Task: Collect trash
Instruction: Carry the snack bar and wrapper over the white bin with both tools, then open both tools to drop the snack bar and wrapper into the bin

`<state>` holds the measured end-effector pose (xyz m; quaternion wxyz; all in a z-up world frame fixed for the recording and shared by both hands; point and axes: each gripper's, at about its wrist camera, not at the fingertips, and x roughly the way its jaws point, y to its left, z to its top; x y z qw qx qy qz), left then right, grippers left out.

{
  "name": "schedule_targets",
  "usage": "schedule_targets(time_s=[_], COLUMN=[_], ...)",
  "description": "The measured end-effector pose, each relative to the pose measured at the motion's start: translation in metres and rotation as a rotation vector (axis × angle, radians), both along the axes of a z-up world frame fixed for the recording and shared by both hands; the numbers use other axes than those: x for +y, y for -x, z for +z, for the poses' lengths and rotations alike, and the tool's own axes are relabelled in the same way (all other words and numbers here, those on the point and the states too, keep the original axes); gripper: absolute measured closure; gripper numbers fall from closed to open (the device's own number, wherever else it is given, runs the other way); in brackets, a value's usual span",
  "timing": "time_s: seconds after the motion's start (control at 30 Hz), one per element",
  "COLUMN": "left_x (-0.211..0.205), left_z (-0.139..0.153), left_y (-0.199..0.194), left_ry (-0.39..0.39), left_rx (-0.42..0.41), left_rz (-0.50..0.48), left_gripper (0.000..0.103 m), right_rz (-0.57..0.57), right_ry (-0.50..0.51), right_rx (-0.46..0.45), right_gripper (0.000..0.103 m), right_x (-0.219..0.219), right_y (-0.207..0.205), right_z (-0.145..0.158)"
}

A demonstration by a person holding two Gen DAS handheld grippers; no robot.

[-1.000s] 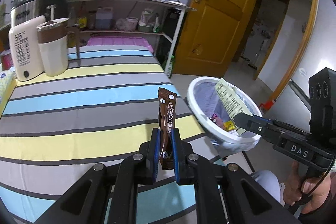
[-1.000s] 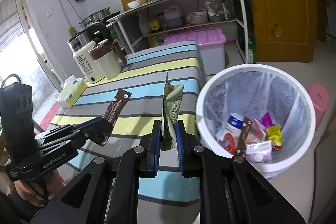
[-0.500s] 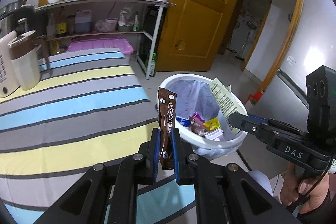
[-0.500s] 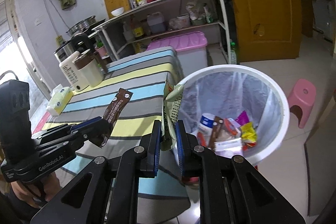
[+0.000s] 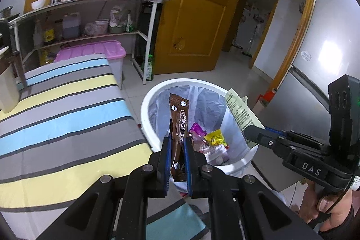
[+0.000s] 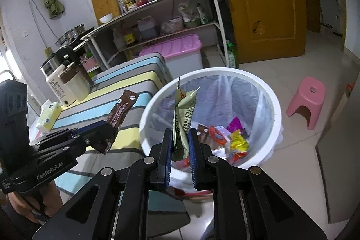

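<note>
My left gripper (image 5: 176, 143) is shut on a brown coffee sachet (image 5: 179, 118), which stands upright over the near rim of the white trash bin (image 5: 157, 134). The sachet (image 6: 121, 110) and the left gripper (image 6: 108, 138) also show at the left of the right wrist view. My right gripper (image 6: 180, 135) is shut on a pale green wrapper (image 6: 185, 118), held over the bin (image 6: 275, 109). From the left wrist view, the right gripper (image 5: 252, 133) holds that wrapper (image 5: 240, 110) above the bin's right rim. Several wrappers (image 6: 234, 138) lie in the lined bin.
The striped table (image 5: 63, 109) lies left of the bin. A kettle and jug (image 6: 67, 84) and a tissue pack (image 6: 48, 116) stand on its far end. A pink stool (image 6: 308, 100) sits right of the bin, a pink-lidded box (image 6: 180, 53) and shelf rack (image 5: 90, 15) behind.
Both grippers have swung from over the table toward the bin, each still shut on its packet. The bin now sits directly under both packets.
</note>
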<state>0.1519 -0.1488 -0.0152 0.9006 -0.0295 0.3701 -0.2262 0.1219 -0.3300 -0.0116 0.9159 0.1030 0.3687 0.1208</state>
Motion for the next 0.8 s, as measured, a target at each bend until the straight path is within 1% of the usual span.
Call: schedule_targets(time_s=[0.17,0.63,0.8], left_x=[-0.017,-0.041,-0.045], left_z=[-0.007,-0.022,-0.027], left_y=[-0.011,-0.038,-0.047], left_ry=[-0.012,-0.028,-0.028], left_rx=[0.015,0.052,0.066], left_rz=[-0.022,-0.047,-0.049], left_gripper=[0.092,0.092,0.091], right_rz=[-0.02,-0.048,-0.052], right_ry=[0.01,0.037,0.054], right_rx=[0.025,0.067,0.084], right_gripper=[0.088,0.088,0.085], right_x=[-0.008,-0.018,-0.018], right_y=[-0.007,-0.031,-0.039], right_z=[-0.009,-0.025,-0.03])
